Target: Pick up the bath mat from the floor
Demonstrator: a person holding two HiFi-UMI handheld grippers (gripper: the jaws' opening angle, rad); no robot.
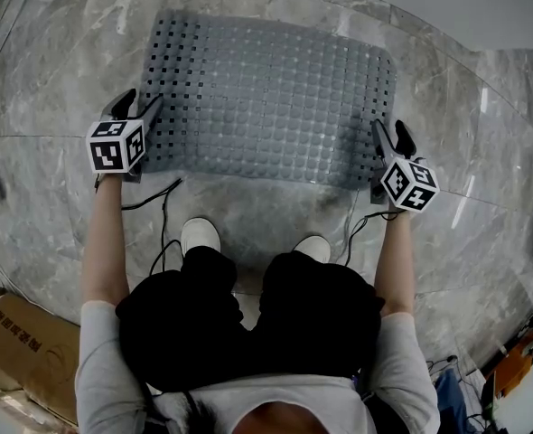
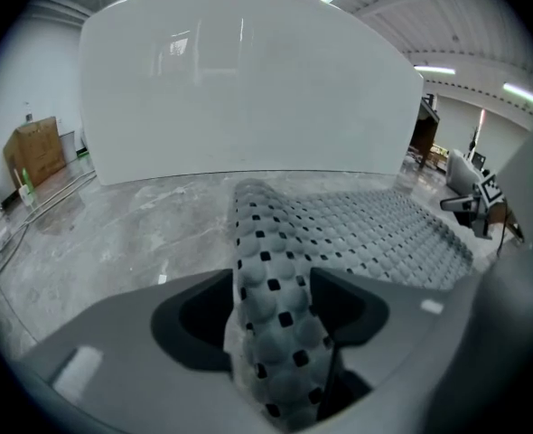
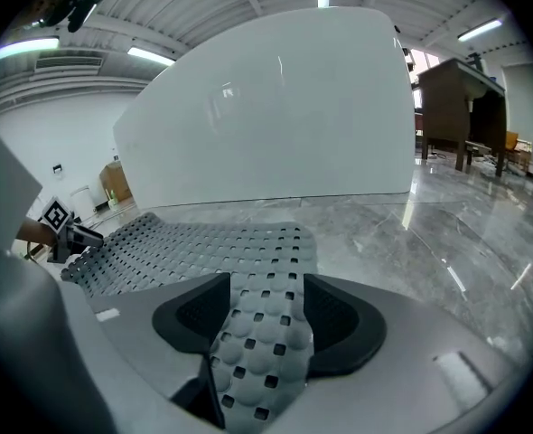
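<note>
Your left gripper (image 1: pixel 142 100) sits at the lower left corner of the grey perforated bath mat (image 1: pixel 266 98) and your right gripper (image 1: pixel 390 129) at its lower right corner. The mat lies spread on the marble floor (image 1: pixel 59 80) in the upper middle of the head view. Both tools are released: in each gripper view the jaws stand wide, with a strip of mat running between the pads, and nothing is clamped. The main risk is a shallow bite. If you close with only the rim between the pads, the soft mat could slide out as it takes its own weight. The left corner bulges up between the jaws while the right strip lies flatter, so the two holds may not match and the mat could swing or fold when it is raised. Its underside may also cling to the smooth stone and tug loose. Mind the cables (image 1: pixel 163 215) trailing by your shoes (image 1: pixel 200 236).
</note>
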